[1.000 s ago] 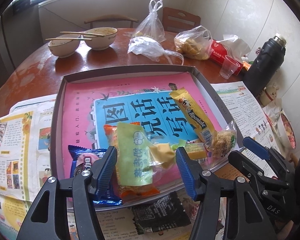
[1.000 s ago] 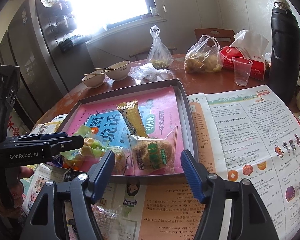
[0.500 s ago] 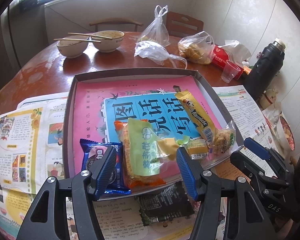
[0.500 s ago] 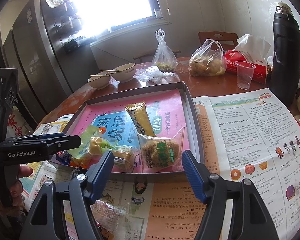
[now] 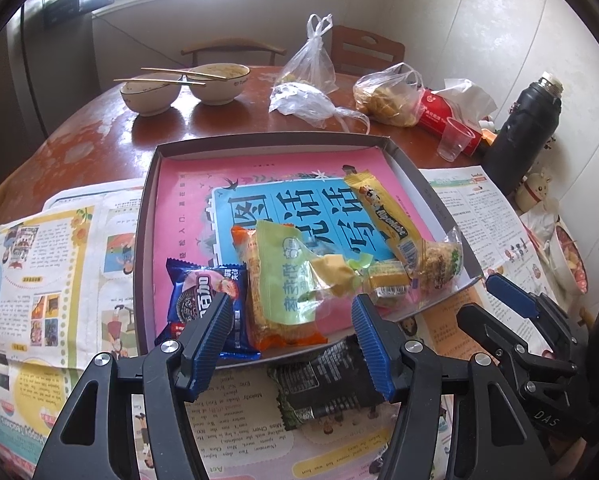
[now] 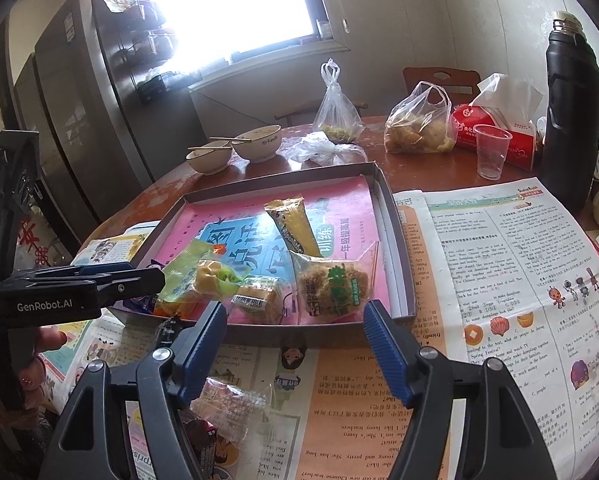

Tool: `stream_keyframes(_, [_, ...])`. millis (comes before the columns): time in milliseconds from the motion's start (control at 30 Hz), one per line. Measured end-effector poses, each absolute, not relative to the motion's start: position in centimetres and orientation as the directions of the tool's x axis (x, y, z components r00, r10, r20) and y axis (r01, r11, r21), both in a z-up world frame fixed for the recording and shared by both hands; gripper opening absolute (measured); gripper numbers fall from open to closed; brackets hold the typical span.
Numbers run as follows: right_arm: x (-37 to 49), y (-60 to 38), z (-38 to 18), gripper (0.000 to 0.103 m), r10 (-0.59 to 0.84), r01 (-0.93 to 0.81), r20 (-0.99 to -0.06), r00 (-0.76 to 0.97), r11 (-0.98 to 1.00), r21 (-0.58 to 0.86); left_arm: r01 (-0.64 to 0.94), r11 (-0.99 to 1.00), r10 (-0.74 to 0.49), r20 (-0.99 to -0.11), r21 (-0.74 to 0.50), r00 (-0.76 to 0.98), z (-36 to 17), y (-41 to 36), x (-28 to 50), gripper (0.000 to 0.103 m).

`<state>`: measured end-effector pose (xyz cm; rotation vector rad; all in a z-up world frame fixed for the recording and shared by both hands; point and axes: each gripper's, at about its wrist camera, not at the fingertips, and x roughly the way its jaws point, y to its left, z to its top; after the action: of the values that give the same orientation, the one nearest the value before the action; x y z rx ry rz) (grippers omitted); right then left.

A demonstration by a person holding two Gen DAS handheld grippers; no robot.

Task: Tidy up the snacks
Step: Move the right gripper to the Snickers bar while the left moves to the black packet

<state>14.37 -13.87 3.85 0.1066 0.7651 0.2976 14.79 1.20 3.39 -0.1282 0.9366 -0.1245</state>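
Observation:
A grey shallow box [image 5: 267, 140] [image 6: 403, 256] lined with a pink and blue book cover holds several snacks at its near edge: a blue cookie pack [image 5: 207, 300], a green and orange pack [image 5: 283, 280], a small yellow pack [image 5: 387, 280], a long yellow bar [image 5: 383, 216] [image 6: 295, 224] and a clear bag of brown floss cake [image 5: 439, 264] [image 6: 335, 284]. A black snack pack [image 5: 331, 384] lies on the newspaper outside the box. My left gripper [image 5: 291, 344] is open and empty above the box's near edge. My right gripper [image 6: 295, 352] is open and empty, with a clear wrapped snack [image 6: 235, 404] below it.
Newspaper [image 6: 499, 280] covers the near table. Behind the box stand two bowls with chopsticks [image 5: 179, 84], plastic bags [image 5: 307, 92], a red tissue pack [image 6: 499, 132], a clear cup [image 6: 491, 152] and a black flask [image 6: 571, 112]. A fridge [image 6: 79, 120] stands at the left.
Both grippers have pulled back toward me and risen slightly, so the box looks farther off. Both stay open. The snacks have not moved.

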Motion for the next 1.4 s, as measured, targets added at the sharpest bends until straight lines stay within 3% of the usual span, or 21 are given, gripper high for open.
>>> stream_keyframes(1400, [7.8, -10.7, 2.0, 0.071, 0.432, -0.377, -0.694, 0.576, 0.893, 0.244, 0.012, 0.988, -0.130, -0.801, -0.151, 0.585, 1.2, 1.8, 9.2, 0.064])
